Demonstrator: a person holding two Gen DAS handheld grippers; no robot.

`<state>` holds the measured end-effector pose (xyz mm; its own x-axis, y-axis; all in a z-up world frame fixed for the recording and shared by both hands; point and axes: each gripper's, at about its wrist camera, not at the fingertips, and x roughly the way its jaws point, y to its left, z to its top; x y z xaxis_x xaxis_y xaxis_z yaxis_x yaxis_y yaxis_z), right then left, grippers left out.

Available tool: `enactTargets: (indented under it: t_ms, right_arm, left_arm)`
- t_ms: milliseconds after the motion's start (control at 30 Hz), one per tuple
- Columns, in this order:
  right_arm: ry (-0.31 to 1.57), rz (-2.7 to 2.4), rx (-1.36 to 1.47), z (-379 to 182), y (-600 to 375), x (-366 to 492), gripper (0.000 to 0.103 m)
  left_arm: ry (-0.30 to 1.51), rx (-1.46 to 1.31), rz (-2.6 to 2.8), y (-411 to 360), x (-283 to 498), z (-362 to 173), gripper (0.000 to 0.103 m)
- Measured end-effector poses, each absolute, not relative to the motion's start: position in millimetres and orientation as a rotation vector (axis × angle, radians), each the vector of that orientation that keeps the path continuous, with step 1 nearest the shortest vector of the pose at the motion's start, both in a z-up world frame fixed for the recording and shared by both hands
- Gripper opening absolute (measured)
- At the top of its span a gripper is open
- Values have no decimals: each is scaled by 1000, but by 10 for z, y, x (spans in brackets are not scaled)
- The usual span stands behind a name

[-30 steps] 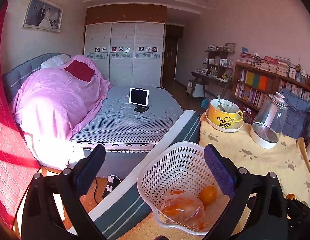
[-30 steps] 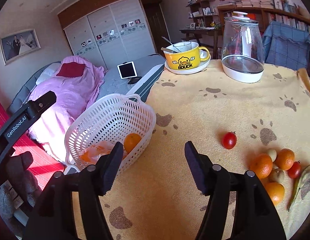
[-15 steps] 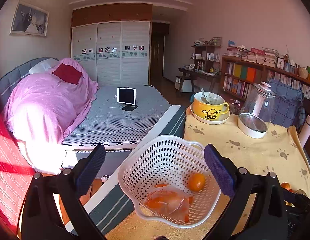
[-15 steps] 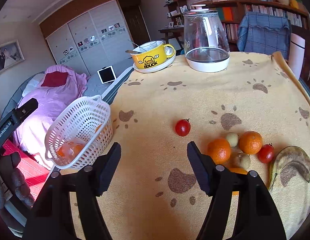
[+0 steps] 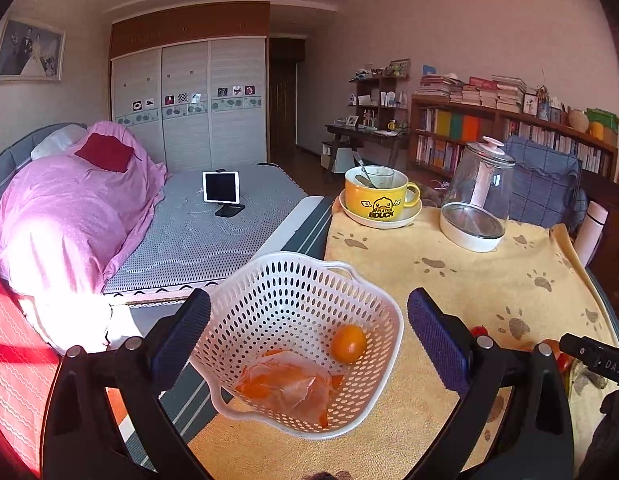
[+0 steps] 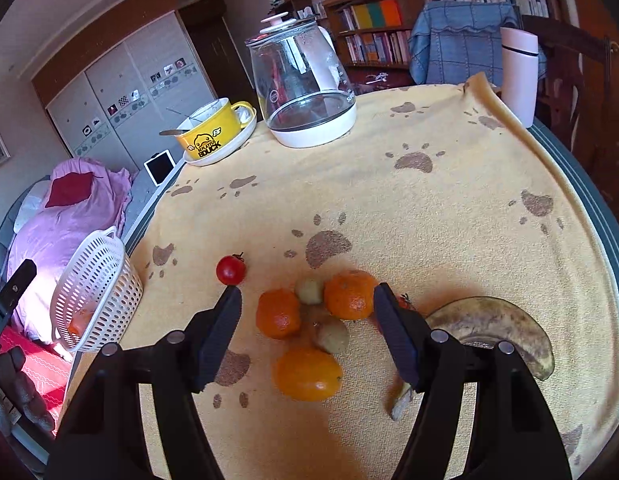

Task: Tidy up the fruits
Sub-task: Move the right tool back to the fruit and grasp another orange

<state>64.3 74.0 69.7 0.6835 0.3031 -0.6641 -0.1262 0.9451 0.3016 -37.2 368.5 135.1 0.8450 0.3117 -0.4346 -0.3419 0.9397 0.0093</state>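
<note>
At the left edge of the tabletop point(image 6: 449, 200), which is covered by a yellow paw-print cloth, the white perforated basket point(image 5: 269, 288) sits right by the bed; in it lie a small orange point(image 5: 348, 344) and a clear plastic bag point(image 5: 287, 386) with orange pieces inside. The left tool point(image 5: 308, 334) hangs over the basket with its two pads wide apart, one on either side of the rim, gripping nothing. Moving right across the cloth, a lone cherry tomato point(image 6: 230, 269) lies just beyond the left fingertip of the right tool point(image 6: 308, 308), whose pads are also spread apart and empty — between them sits the loose fruit cluster: a mandarin point(image 6: 278, 313) on the left, a small pale green fruit point(image 6: 309, 290) behind it, a second mandarin point(image 6: 349, 294) to the right, a brownish-green fruit point(image 6: 332, 335) in the middle, and a larger orange point(image 6: 307, 374) nearest the camera. A second red tomato point(image 6: 405, 302) peeks out behind the right pad, mostly hidden. Further right lies an overripe, brown-spotted banana point(image 6: 497, 320), curved on the cloth. At the far side stand a yellow duck mug point(image 6: 207, 134) on a saucer, a glass kettle point(image 6: 305, 84), and — near the right edge — a pale pink flask point(image 6: 518, 80).
</note>
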Motion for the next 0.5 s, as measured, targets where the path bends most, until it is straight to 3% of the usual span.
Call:
enactTargets:
  t_ms: [167,300,500]
  right_arm:
    - [794,218,240,675,583,731,66]
    - [823,223,221,614,579,829,48]
    - [853,244,203,529,681,934,46]
  left_arm:
    - [465,-40,309,3524,-338,1290,100]
    - [483,-29,277,3431,-299,1248,100]
    - [501,-7,247,3326,-251,1188,100]
